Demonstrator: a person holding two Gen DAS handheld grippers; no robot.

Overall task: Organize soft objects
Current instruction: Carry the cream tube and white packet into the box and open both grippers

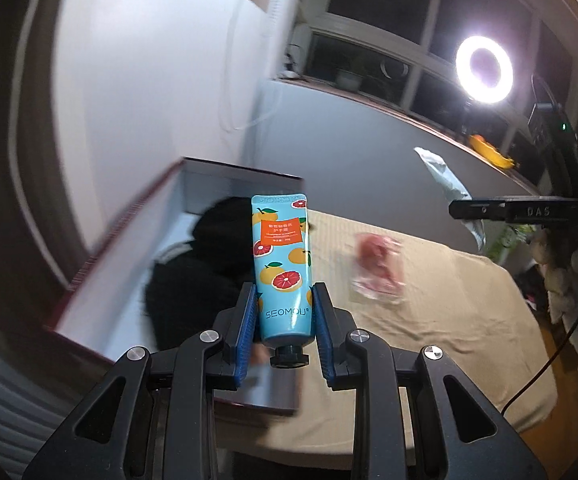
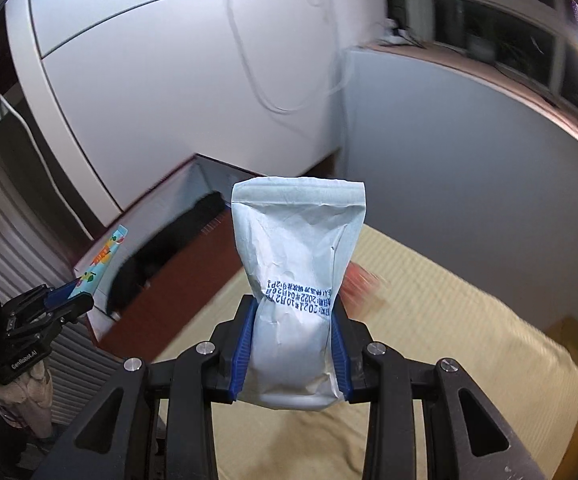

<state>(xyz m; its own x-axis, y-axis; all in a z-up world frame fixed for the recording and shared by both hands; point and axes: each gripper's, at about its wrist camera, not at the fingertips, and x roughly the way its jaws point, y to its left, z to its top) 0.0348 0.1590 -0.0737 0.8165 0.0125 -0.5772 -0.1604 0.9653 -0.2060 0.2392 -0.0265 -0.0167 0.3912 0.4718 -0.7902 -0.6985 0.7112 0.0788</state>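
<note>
My left gripper [image 1: 283, 312] is shut on a light-blue hand cream tube [image 1: 283, 264] with grapefruit print, cap toward the camera, held above the edge of an open dark-red box [image 1: 129, 216]. A black soft item [image 1: 197, 264] lies inside the box. My right gripper [image 2: 293, 332] is shut on a pale blue crumpled soft pouch [image 2: 297, 248] with printed dates, held above the beige cloth [image 2: 429, 320]. A pink item in clear wrap [image 1: 379, 268] lies on the cloth. The left gripper with the tube [image 2: 101, 264] shows at the left of the right wrist view.
The box [image 2: 193, 264] stands at the left end of the cloth-covered table [image 1: 449, 312], against a white wall. A ring light [image 1: 485, 69] and a window are at the back right. The right gripper's pouch [image 1: 445, 176] shows at right in the left wrist view.
</note>
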